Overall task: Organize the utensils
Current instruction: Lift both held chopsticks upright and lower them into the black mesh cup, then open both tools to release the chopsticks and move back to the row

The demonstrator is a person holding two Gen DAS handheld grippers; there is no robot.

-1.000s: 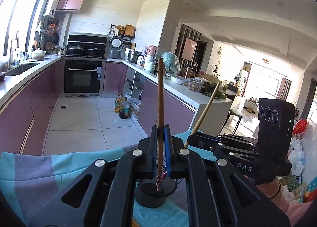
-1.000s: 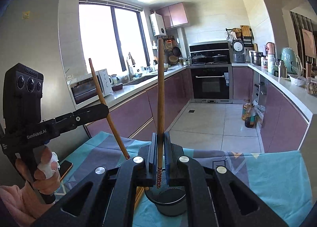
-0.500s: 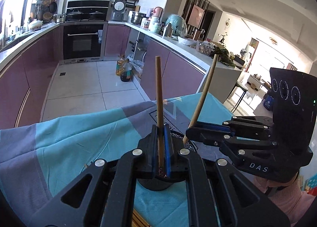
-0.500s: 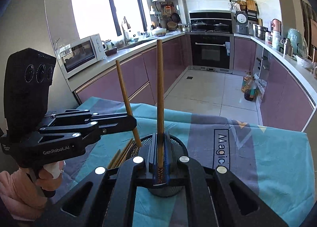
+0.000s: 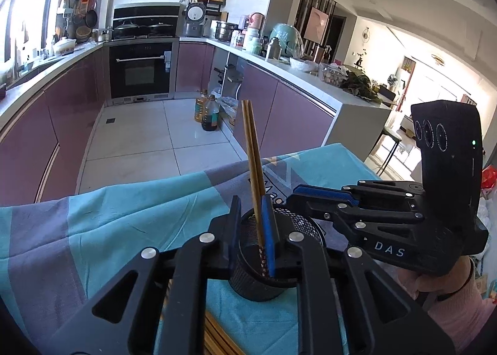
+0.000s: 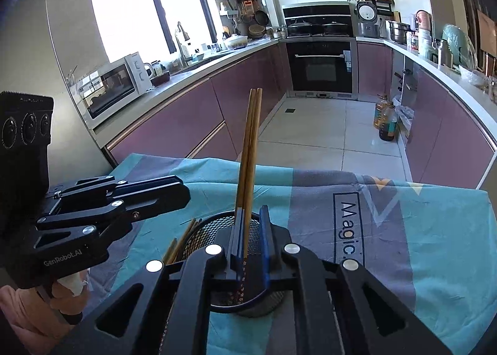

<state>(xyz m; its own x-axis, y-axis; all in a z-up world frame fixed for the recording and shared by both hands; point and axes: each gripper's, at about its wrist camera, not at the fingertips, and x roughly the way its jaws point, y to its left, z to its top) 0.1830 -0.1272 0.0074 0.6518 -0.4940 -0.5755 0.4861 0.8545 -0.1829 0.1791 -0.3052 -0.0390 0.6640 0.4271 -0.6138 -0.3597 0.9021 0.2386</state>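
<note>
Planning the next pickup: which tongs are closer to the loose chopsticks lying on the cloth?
Left. The left tongs hover just above the loose chopsticks beside the mesh holder. The right tongs sit over the holder itself, farther off.

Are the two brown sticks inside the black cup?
Yes, in. The two brown wooden chopsticks stand leaning in the black mesh cup, their patterned tips below its rim.

there are two chopsticks (image 6: 248,162) standing in one black mesh cup (image 6: 202,234). a few more chopsticks (image 6: 178,244) lie on one blue and grey cloth (image 6: 435,231); their number is hard to tell. two grippers show, and two oil bottles (image 5: 206,111) stand on the floor.
</note>
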